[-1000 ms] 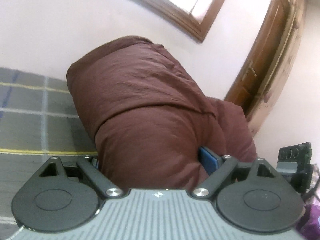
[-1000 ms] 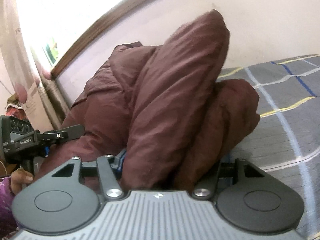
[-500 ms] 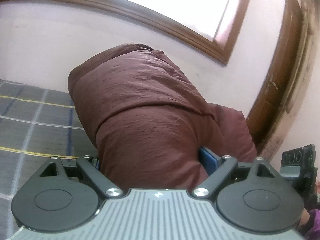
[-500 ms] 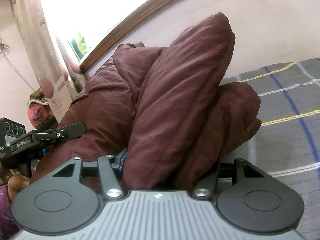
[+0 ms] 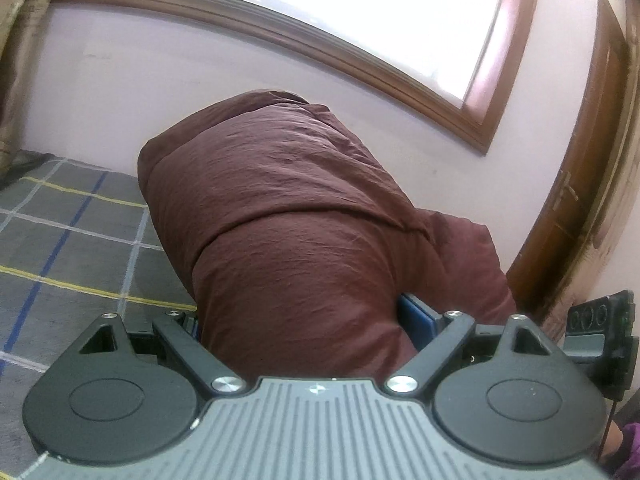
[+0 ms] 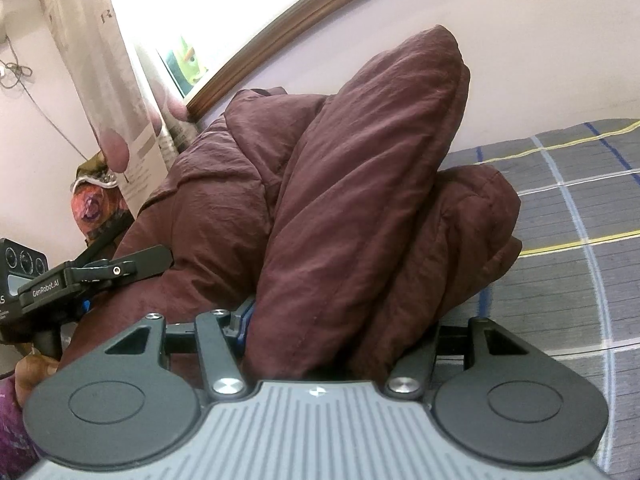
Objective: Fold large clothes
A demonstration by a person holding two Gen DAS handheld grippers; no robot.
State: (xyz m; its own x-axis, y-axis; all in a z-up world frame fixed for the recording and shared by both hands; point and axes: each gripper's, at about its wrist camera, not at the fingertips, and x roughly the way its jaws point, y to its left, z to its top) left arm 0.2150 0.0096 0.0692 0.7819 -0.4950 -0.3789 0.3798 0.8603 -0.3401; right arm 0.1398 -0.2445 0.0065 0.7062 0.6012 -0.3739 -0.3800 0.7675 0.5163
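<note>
A large maroon padded jacket [image 5: 296,216] fills the middle of the left wrist view, bunched and lifted off the bed. My left gripper [image 5: 304,320] is shut on a thick fold of it; one blue pad [image 5: 416,316] shows at the right, the fingertips are buried in cloth. In the right wrist view the same jacket [image 6: 360,184] rises in two thick folds. My right gripper [image 6: 340,332] is shut on its near edge, fingers hidden by fabric. The left gripper [image 6: 92,272] shows at the far left of that view, at the jacket's other side.
A grey checked bedsheet [image 5: 72,240] with blue, yellow and white lines lies below, also in the right wrist view [image 6: 580,208]. A pale wall with a wood-framed window [image 5: 360,12] stands behind. A wooden door [image 5: 572,200] is at the right. A curtain [image 6: 112,72] hangs left.
Both grippers have tilted upward with the jacket held; more window and wall show now and less bedsheet. The grip on the cloth is unchanged.
</note>
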